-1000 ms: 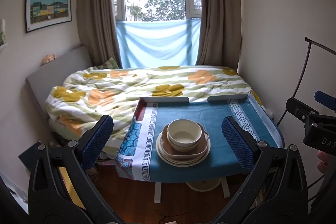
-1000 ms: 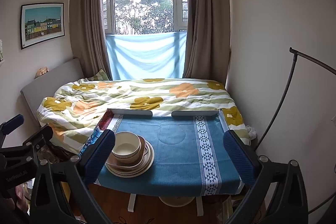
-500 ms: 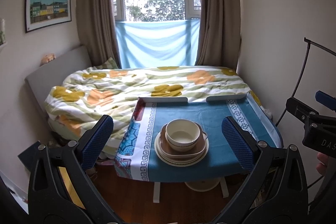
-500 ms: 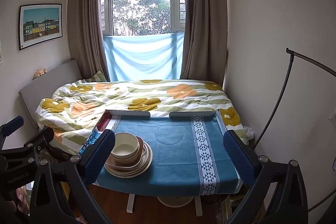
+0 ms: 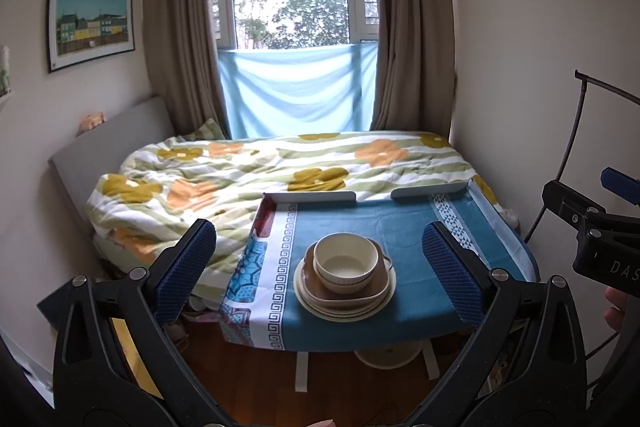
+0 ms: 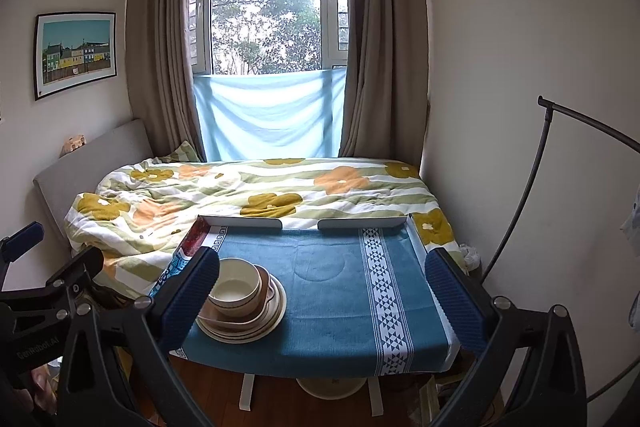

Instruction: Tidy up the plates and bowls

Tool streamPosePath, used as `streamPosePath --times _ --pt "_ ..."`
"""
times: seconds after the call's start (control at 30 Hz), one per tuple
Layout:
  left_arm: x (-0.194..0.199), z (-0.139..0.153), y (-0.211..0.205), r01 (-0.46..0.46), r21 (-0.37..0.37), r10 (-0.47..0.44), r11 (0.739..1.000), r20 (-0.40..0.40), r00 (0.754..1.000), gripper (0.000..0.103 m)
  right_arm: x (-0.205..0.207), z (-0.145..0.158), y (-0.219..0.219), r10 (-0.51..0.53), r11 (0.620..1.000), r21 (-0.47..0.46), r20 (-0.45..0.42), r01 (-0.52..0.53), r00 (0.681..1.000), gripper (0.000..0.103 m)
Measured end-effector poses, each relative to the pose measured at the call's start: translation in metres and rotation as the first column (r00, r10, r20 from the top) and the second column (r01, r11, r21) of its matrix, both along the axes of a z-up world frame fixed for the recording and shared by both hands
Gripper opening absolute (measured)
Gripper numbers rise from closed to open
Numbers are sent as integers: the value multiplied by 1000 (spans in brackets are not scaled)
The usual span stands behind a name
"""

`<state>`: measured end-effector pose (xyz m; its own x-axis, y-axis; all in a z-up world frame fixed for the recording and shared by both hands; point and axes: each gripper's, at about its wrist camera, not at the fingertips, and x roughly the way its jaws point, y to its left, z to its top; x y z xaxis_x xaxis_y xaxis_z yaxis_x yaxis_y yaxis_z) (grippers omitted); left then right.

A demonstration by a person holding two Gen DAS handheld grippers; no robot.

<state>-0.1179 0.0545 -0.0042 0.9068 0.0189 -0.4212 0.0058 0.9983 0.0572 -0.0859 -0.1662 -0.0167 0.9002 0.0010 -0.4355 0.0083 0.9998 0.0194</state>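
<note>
We hold the left gripper (image 5: 320, 279) short of the table, its blue-padded fingers (image 5: 186, 269) spread wide with nothing between them but open air. Framed in that gap, at about 6 o'clock in the left wrist view, sits the stack of dishes: a cream bowl (image 5: 346, 261) nested on top of a brown squarish dish (image 5: 368, 293), which rests on round cream plates (image 5: 320, 309). The stack stands on the blue cloth (image 5: 404, 223) of the table, near its front edge and toward the patterned border on the left end.

From the right wrist view the same bowl (image 6: 234, 291) lies at roughly 8 o'clock, just behind the left-hand pad, and the plates (image 6: 276, 311) spread out beneath it. The right gripper (image 6: 322, 297) is likewise fully parted and holds nothing; between its fingers (image 6: 454, 297) we see mostly bare cloth and a white triangle-patterned stripe (image 6: 384, 291) at about 5 o'clock.

Beyond the table, at 12 o'clock, lies a bed with a flowered quilt (image 6: 248, 187), and above it a window (image 6: 266, 11) with brown curtains. At 3 o'clock in the left wrist view the body of the right gripper shows, with a fingertip (image 5: 616, 307) of the person just under it.
</note>
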Motion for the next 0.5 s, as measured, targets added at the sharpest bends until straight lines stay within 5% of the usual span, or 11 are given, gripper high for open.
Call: streamPosePath --times 0.5 --pt "5 -1 9 -64 -6 64 998 41 997 103 12 -4 2 2 1000 1 -14 -2 1000 102"
